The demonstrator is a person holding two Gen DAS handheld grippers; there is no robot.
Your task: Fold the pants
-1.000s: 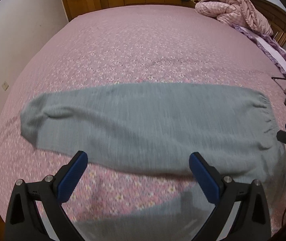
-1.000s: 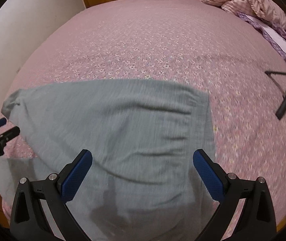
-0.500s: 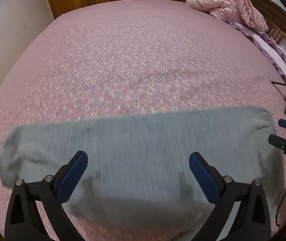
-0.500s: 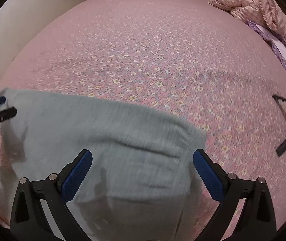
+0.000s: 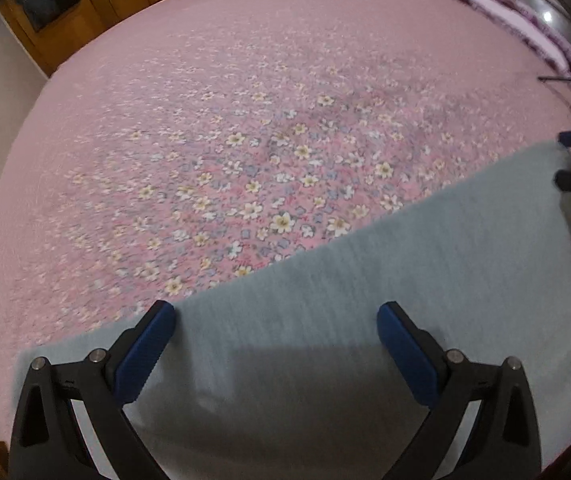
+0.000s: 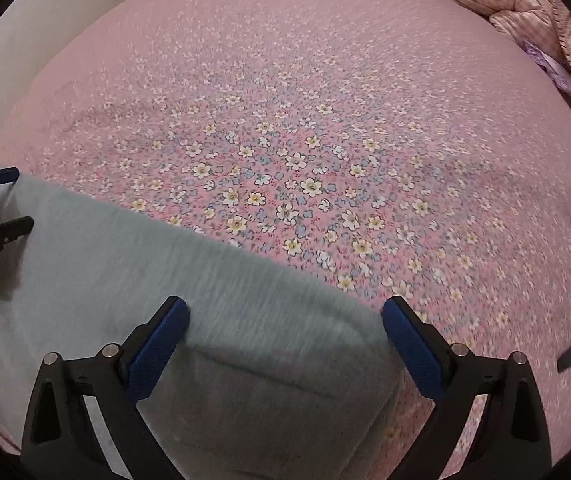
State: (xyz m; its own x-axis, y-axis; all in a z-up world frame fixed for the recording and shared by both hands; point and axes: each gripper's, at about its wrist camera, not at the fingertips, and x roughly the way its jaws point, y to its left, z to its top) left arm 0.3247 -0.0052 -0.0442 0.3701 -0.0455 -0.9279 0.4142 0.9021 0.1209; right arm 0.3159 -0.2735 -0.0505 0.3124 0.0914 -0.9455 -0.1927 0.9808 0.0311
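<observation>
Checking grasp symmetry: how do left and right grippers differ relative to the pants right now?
The left gripper sits over a long stretch of the grey pants, mid-length. The right gripper sits at the pants' end, one finger by the cloth's corner over the bedspread. Both are open, holding nothing.

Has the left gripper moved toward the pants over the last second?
Yes. In the left wrist view, the left gripper, jaws open, now sits over the grey pants, whose far edge lies much nearer its fingers; against the floral bedspread, it has come down and forward.

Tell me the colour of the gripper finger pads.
Dark blue pads on black arms, clearest in the right wrist view.
</observation>
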